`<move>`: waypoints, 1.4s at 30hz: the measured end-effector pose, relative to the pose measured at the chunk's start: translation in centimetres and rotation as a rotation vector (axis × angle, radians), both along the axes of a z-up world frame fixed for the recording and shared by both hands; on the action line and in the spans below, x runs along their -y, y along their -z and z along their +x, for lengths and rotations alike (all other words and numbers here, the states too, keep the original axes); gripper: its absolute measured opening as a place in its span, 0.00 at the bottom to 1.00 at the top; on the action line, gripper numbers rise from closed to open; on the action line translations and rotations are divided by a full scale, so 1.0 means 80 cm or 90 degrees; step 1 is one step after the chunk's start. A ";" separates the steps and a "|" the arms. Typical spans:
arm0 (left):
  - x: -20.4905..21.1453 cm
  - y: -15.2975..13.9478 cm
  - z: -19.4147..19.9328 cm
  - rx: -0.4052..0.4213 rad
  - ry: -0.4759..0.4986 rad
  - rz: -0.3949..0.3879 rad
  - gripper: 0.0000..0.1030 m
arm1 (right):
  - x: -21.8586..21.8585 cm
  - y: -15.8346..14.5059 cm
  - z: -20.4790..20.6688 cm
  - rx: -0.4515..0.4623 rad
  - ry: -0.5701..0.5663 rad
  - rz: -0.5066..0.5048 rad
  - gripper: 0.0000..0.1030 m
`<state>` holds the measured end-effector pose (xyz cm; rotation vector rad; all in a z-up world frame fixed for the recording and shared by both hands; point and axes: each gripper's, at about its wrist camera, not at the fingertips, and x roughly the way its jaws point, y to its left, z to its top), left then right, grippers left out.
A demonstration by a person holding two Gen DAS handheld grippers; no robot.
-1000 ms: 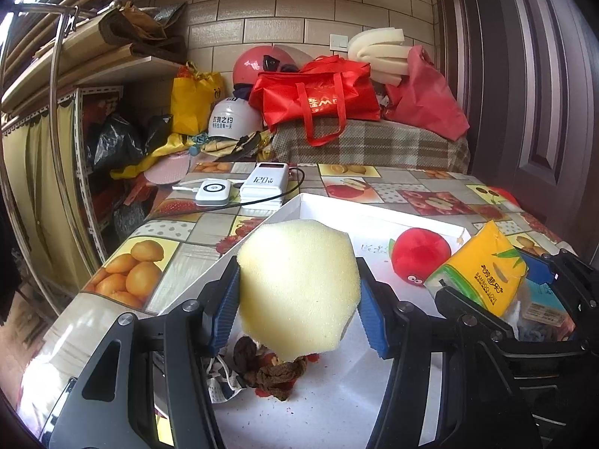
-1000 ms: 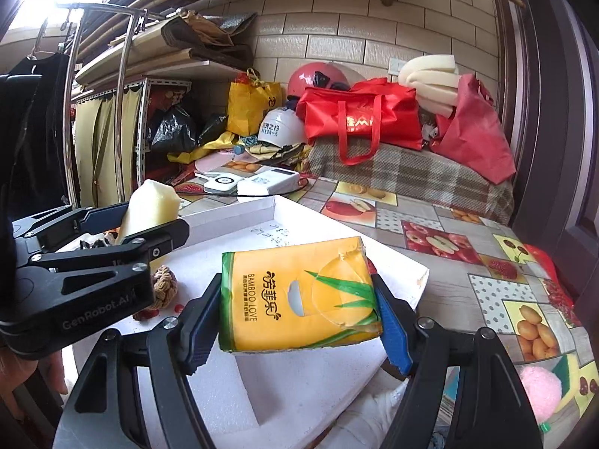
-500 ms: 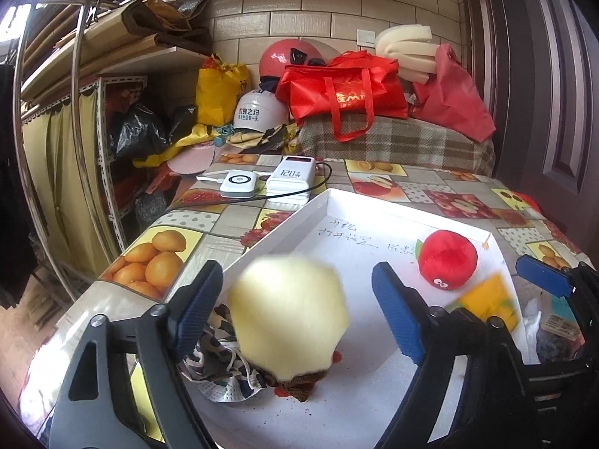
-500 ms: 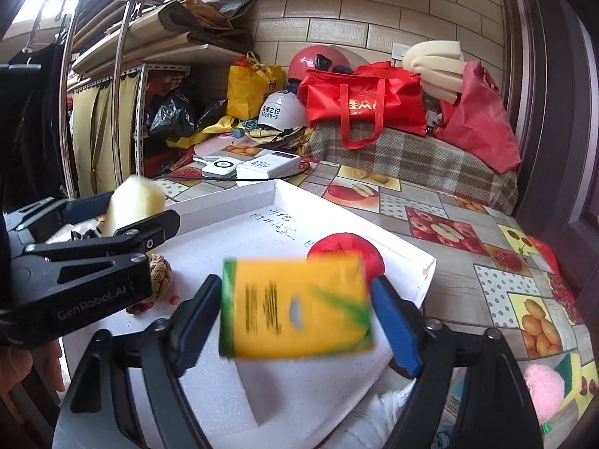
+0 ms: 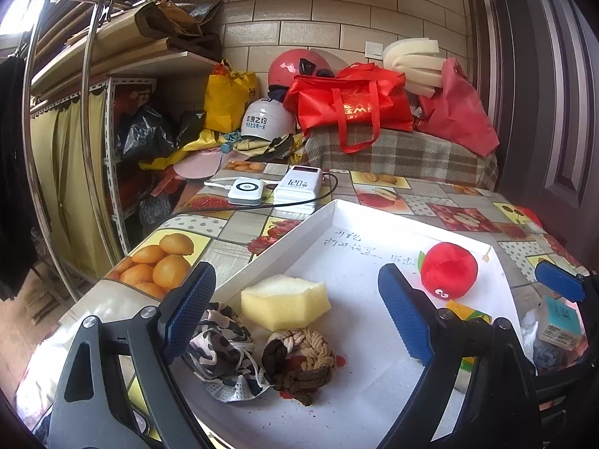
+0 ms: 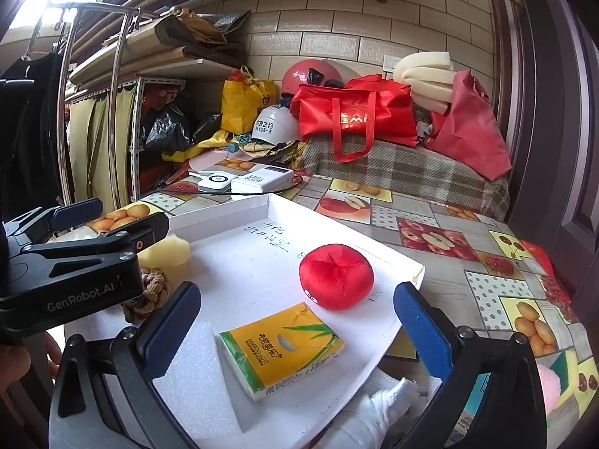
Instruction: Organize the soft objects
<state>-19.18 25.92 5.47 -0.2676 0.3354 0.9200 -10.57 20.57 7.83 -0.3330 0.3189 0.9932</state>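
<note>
White tray (image 6: 374, 351) holds a yellow sponge (image 5: 284, 305), red plush apple (image 6: 335, 276), yellow-green tissue pack (image 6: 282, 348); fruit-print desk (image 6: 468, 262) on the right.

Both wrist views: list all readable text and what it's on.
"GenRobot.AI": side of the left gripper
"BAMBOO LOVE": yellow tissue pack, beside Chinese characters I can't transcribe
"120w": white power bank
Red tote bag: gold lettering, partly folded, unreadable
White helmet: Chinese print, too small
White tray: handwriting, illegible
</note>
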 end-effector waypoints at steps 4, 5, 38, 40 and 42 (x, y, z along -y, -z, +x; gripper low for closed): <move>0.000 0.000 0.000 -0.001 0.000 0.000 0.87 | 0.001 0.000 -0.001 0.001 0.000 0.006 1.00; 0.000 0.000 0.000 -0.001 0.000 0.001 0.87 | 0.002 0.000 -0.002 0.001 0.000 0.008 1.00; 0.029 -0.006 -0.001 0.018 0.022 0.047 0.87 | 0.056 -0.005 -0.008 -0.008 -0.018 0.066 1.00; 0.043 -0.007 0.002 0.011 0.038 0.061 0.87 | 0.074 -0.005 -0.018 0.015 -0.029 0.058 1.00; 0.057 -0.007 0.007 0.001 0.051 0.076 0.87 | 0.088 -0.004 -0.022 0.028 -0.034 0.044 1.00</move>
